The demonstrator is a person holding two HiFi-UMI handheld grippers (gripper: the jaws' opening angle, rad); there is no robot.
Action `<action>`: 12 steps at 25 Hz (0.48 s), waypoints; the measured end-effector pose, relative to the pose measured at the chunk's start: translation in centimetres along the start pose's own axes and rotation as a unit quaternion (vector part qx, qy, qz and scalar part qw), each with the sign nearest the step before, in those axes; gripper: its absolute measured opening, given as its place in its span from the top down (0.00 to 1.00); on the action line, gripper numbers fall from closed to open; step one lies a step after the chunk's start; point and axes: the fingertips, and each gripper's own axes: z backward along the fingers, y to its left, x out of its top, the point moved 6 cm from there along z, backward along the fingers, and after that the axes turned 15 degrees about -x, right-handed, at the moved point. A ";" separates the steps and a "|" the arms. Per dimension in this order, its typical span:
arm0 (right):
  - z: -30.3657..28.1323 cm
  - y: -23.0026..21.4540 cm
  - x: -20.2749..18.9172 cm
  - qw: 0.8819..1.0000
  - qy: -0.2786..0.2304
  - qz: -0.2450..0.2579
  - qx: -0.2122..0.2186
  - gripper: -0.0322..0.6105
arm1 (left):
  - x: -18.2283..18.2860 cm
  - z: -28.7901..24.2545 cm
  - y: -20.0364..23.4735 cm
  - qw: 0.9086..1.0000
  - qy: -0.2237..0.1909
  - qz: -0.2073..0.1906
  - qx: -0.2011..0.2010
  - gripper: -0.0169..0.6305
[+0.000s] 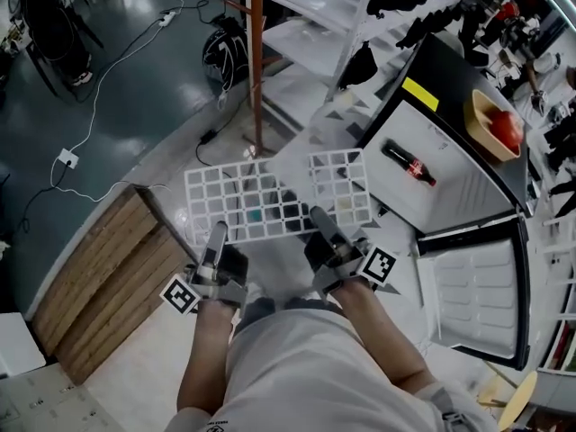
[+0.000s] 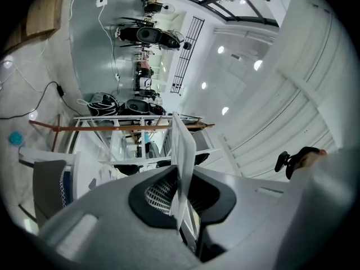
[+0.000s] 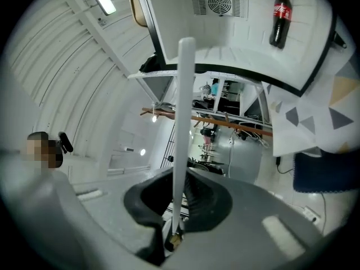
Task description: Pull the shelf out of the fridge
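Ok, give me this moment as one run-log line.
shelf: out of fridge, held in air | left gripper: shut on near edge | right gripper: shut on near edge | door: open

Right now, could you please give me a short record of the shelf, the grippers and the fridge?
shelf: white grid, out of the fridge, held in the air
left gripper: shut on the shelf's near edge
right gripper: shut on the same edge
fridge: at right, door open
bottle: inside the fridge
bowl: on the fridge's top
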 end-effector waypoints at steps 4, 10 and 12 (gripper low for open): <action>-0.9 1.7 -0.2 1.000 0.013 0.008 0.025 0.90 | 1.0 -0.4 -1.7 1.000 -0.005 -0.020 -0.021 0.93; -1.8 3.6 -0.4 0.998 0.026 0.021 0.051 0.90 | 2.1 -0.8 -3.4 0.999 -0.010 -0.033 -0.042 0.93; -1.9 3.8 -0.3 0.998 0.029 0.024 0.057 0.90 | 2.1 -0.9 -3.5 0.998 -0.011 -0.034 -0.048 0.93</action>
